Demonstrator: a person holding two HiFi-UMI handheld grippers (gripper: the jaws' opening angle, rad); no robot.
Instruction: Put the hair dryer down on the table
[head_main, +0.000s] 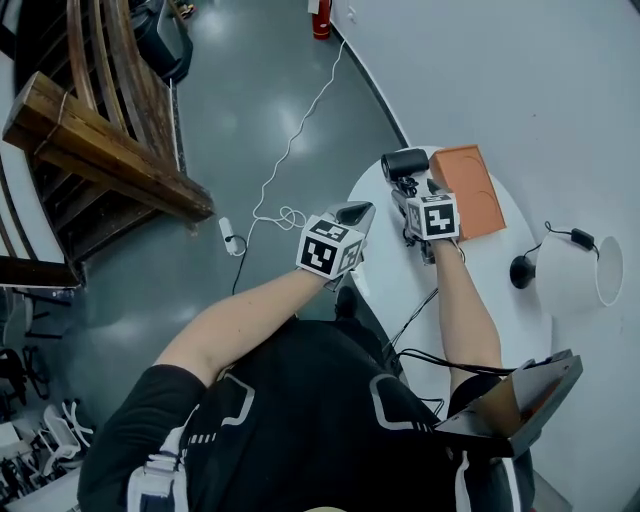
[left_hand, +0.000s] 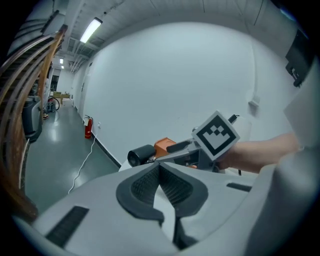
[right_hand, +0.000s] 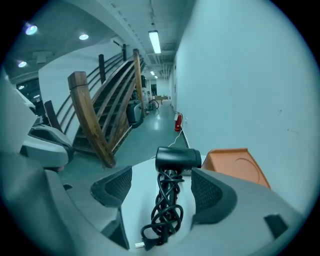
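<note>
Grey polished flooring (head_main: 250, 90) is running along a plain white wall (head_main: 520, 70), and a wooden staircase (head_main: 100, 140) is rising at the far side of the corridor. A round white table (head_main: 390, 275) is standing against the wall, and the person is leaning over it with both arms extended.

On the table, an orange tray (head_main: 468, 190) is lying next to the wall, and a white-shaded lamp (head_main: 570, 272) is sitting well apart from it, nearer the person.

The left gripper (head_main: 350, 215) is hovering over the table's floor-side edge; its jaws are pressing together with nothing between them. The right gripper (head_main: 412, 195) is pointing along the table top just beside the orange tray, and its jaws are standing spread wide.

The black hair dryer (right_hand: 177, 159) is lying flat on the table, its barrel sitting just beyond the right gripper's fingertips and beside the tray's corner. Its handle, wrapped in the coiled black cord (right_hand: 166, 210), is lying in the gap between the spread jaws; neither pad is touching it.

A thin white cable (head_main: 290, 150) is trailing across the floor, and a red fire extinguisher (head_main: 321, 18) is standing at the foot of the wall.
</note>
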